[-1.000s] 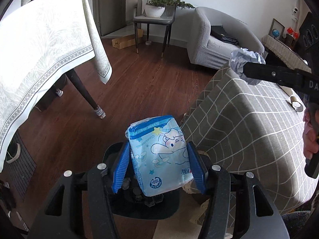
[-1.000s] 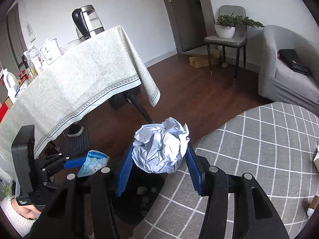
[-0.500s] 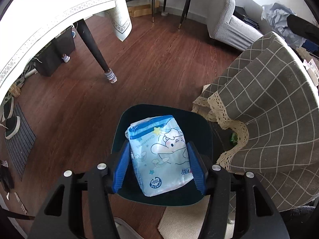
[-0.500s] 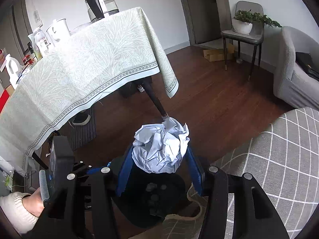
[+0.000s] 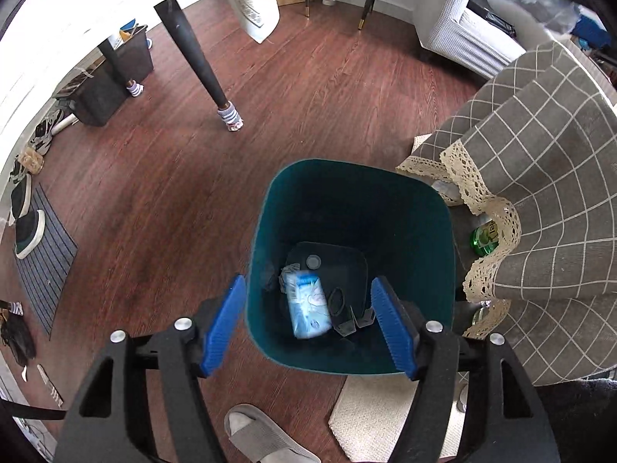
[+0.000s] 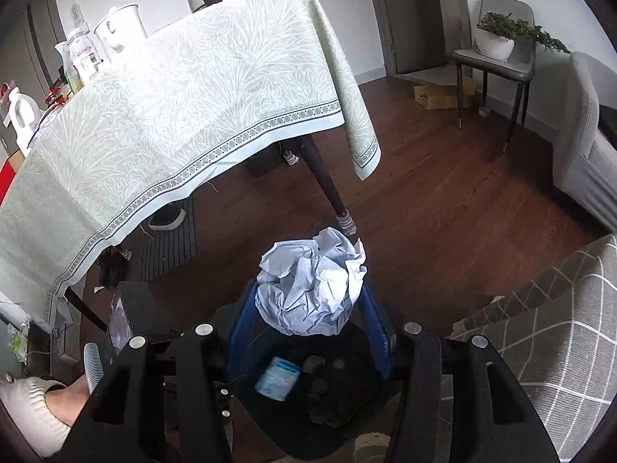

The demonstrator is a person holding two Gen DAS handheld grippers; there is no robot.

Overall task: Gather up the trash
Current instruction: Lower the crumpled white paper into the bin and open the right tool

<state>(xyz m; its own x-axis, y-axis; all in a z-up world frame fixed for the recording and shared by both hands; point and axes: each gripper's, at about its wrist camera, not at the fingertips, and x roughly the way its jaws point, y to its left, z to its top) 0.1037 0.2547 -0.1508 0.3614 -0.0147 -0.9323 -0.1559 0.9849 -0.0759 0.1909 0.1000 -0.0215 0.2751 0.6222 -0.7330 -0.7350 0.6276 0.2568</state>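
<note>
Left gripper point(image 5: 308, 328) opening – empty, right gripper point(image 6: 308, 308) pinching paper ball point(image 6: 312, 289), bin point(image 5: 347, 185) floor dim

Both wrist views look steeply down, close above, sharing the bin point(image 5: 349, 200) point(image 6: 339, 436).

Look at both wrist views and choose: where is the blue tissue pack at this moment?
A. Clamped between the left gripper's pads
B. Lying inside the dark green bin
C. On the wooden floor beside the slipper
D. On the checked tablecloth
B: the blue tissue pack lies at the bottom of the dark green bin, below the left gripper, whose opening jaws have nothing between them.
</note>
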